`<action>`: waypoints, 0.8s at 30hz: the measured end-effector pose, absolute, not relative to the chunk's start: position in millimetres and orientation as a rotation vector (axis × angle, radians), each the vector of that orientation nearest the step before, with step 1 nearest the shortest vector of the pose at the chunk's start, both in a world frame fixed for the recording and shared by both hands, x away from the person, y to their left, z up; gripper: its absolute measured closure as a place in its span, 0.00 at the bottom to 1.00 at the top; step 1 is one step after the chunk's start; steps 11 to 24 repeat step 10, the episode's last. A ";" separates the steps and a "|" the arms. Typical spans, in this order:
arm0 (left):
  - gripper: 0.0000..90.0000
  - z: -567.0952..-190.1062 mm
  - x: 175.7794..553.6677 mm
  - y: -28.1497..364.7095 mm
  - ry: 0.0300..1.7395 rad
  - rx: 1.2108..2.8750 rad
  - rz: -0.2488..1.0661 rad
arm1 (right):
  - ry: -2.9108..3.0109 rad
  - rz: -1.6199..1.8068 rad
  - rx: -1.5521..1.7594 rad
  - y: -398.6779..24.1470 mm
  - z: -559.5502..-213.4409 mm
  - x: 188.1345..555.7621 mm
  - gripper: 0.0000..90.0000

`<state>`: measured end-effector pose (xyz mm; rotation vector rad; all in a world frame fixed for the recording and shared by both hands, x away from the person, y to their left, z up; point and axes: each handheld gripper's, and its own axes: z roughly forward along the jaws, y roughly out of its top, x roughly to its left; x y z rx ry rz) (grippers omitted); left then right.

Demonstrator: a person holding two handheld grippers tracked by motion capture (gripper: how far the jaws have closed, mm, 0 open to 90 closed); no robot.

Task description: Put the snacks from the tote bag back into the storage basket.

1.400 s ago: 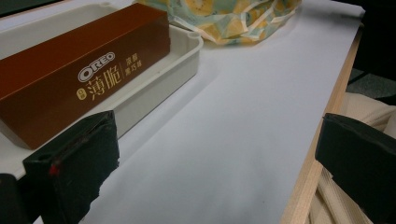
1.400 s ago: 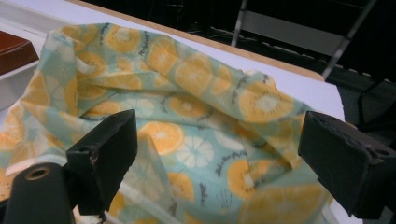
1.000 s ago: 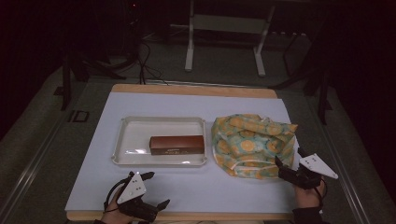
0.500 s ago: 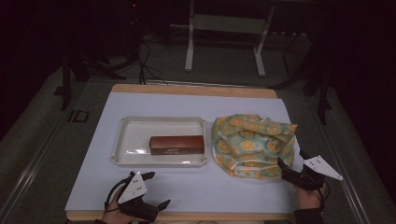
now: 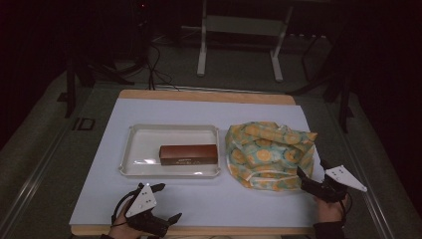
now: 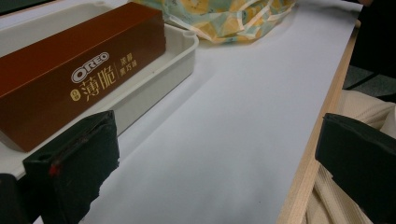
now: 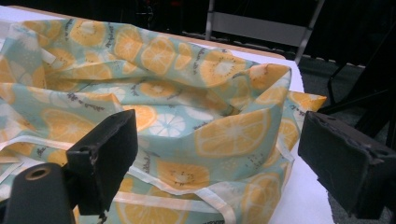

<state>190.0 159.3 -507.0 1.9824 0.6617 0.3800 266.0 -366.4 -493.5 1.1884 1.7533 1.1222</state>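
Note:
A brown Oreo box (image 5: pixel 188 154) lies on its side in a shallow white tray (image 5: pixel 142 147) at the table's middle left. Right of the tray, a crumpled cloth bag (image 5: pixel 268 152) printed with orange slices rests on the table. My left gripper (image 5: pixel 169 201) stands open near the front edge, just in front of the tray. In the left gripper view, the box (image 6: pixel 79 79) and the tray (image 6: pixel 159 70) lie beyond the left jaw, with bare table between the jaws. My right gripper (image 5: pixel 311 168) is open at the bag's front right corner. In the right gripper view, the bag (image 7: pixel 187 107) lies between and beyond the jaws.
The white table top (image 5: pixel 209 204) has a wooden front edge (image 6: pixel 313 154). A cream-coloured garment (image 6: pixel 355 112) shows past that edge. Behind the table, on the dark floor, stand metal frame legs (image 5: pixel 201 55) and cables.
My right gripper has drawn back slightly toward the front right of the table. The left gripper, the box and the bag have not moved.

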 end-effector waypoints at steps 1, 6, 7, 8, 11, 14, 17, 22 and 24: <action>0.00 -507.0 190.0 159.3 0.662 1.982 0.380 | 1.752 1.120 1.189 -366.8 -493.5 266.1 0.13; 0.00 -507.1 190.0 159.2 0.663 1.983 0.378 | 1.755 1.096 1.201 -366.6 -494.8 267.4 0.13; 0.00 -507.0 190.0 159.2 0.664 1.983 0.378 | 1.757 1.098 1.205 -366.5 -495.0 267.6 0.13; 0.00 -507.1 190.0 159.2 0.664 1.982 0.377 | 1.758 1.094 1.209 -366.5 -495.3 268.1 0.13; 0.00 -507.1 190.2 159.2 0.664 1.983 0.379 | 1.759 1.089 1.214 -366.7 -495.7 268.6 0.14; 0.00 -507.1 190.2 159.2 0.664 1.983 0.379 | 1.759 1.089 1.214 -366.7 -495.7 268.6 0.14; 0.00 -507.1 190.2 159.2 0.664 1.983 0.379 | 1.759 1.089 1.214 -366.7 -495.7 268.6 0.14; 0.00 -507.1 190.2 159.2 0.664 1.983 0.379 | 1.759 1.089 1.214 -366.7 -495.7 268.6 0.14; 0.00 -507.1 190.2 159.2 0.664 1.983 0.379 | 1.759 1.089 1.214 -366.7 -495.7 268.6 0.14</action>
